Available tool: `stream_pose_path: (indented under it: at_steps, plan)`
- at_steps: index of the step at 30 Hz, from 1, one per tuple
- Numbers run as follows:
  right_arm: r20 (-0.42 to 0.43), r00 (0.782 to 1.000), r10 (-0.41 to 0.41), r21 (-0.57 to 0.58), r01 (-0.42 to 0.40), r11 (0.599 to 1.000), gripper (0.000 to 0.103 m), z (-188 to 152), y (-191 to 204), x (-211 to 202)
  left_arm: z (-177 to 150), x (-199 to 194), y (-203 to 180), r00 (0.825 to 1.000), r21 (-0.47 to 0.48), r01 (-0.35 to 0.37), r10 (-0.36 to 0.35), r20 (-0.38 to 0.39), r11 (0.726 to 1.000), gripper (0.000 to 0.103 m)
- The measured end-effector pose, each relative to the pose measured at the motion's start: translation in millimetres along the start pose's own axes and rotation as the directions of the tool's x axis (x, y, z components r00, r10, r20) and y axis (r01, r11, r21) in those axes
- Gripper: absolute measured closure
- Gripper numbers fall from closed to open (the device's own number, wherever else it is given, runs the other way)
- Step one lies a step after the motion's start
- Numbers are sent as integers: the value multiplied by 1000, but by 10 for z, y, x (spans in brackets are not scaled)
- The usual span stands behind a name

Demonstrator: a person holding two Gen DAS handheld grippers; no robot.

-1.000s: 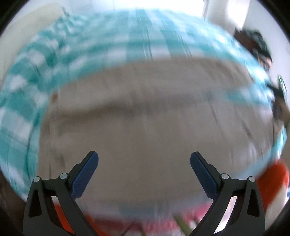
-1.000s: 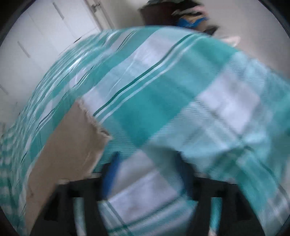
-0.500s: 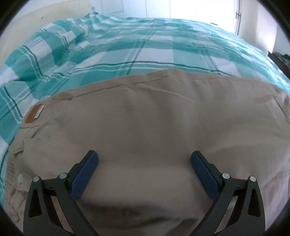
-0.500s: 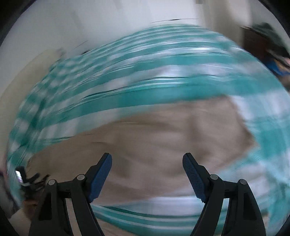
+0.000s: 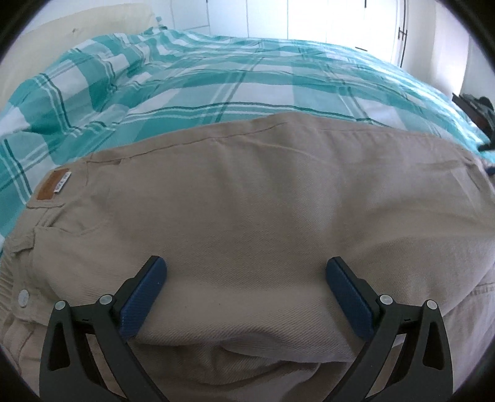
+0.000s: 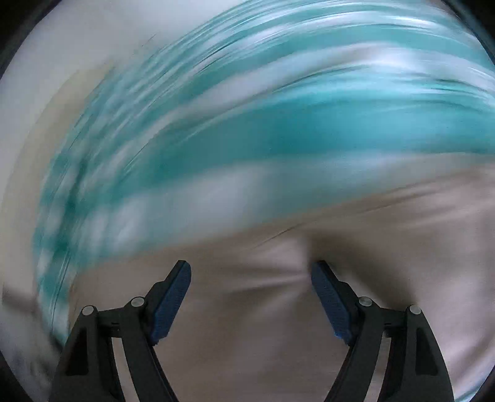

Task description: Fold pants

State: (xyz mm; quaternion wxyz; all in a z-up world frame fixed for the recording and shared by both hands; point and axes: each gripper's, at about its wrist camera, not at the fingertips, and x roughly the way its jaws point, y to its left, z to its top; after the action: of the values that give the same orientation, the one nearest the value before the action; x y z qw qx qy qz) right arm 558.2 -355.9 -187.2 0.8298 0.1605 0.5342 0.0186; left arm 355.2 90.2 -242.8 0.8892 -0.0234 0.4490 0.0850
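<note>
Beige pants (image 5: 263,201) lie folded lengthwise across a bed, waistband with a brown leather patch (image 5: 52,187) at the left. My left gripper (image 5: 244,290) is open, its blue pads low over the near fold of the pants, holding nothing. The right wrist view is motion-blurred: the pants (image 6: 355,263) fill its lower half. My right gripper (image 6: 250,293) is open just above the cloth, holding nothing.
A teal and white checked bedspread (image 5: 232,83) covers the bed beyond the pants and shows blurred in the right wrist view (image 6: 263,123). White wardrobe doors (image 5: 324,18) stand behind. Dark clutter (image 5: 476,108) sits at the far right.
My left gripper has settled low over the pants near the waist end and edged slightly closer. My right gripper has swung fast from the bedspread to over the pants, still moving.
</note>
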Motion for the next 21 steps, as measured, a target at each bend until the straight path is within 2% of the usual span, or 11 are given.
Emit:
stream_pose_path:
  at_steps: [1,3,4,6,9,11,13,15,17,19,21]
  plan:
    - [40,994,-106,53,104,993,23,113,-311,-132,2,8,5,1000,-3,3,-3,0,1000,1]
    - [85,955,-285,122,274,954,22,235,-726,-410,-2,8,0,1000,-3,4,-4,3,1000,1]
    - [104,949,-297,134,282,950,21,243,-794,-508,-4,9,-1,1000,-4,4,-4,5,1000,1]
    - [144,973,-183,96,170,981,21,199,-779,-676,-4,13,1,1000,-4,3,-3,6,1000,1]
    - [64,998,-2,-40,5,999,20,30,-587,-570,-10,10,2,1000,-3,2,-2,5,1000,1]
    - [26,998,-55,-92,57,994,20,-77,-600,-440,-10,10,2,1000,-3,2,-2,5,1000,1]
    - [36,987,-155,-55,157,986,20,-106,-867,-392,-10,11,3,1000,-3,2,-2,5,1000,1]
    - [91,964,-251,133,238,962,20,-154,-1438,-548,-11,12,4,1000,-3,2,-2,5,1000,1]
    - [113,938,-328,259,291,921,20,-270,-1730,-776,-12,12,4,1000,-3,3,-3,5,1000,1]
    - [138,926,-352,247,312,917,20,-388,-1691,-976,-3,5,-1,1000,-1,0,0,-1,1000,1]
    - [178,931,-318,151,293,944,19,-581,-1443,-1222,37,-66,-19,1000,5,-28,28,-14,1000,1]
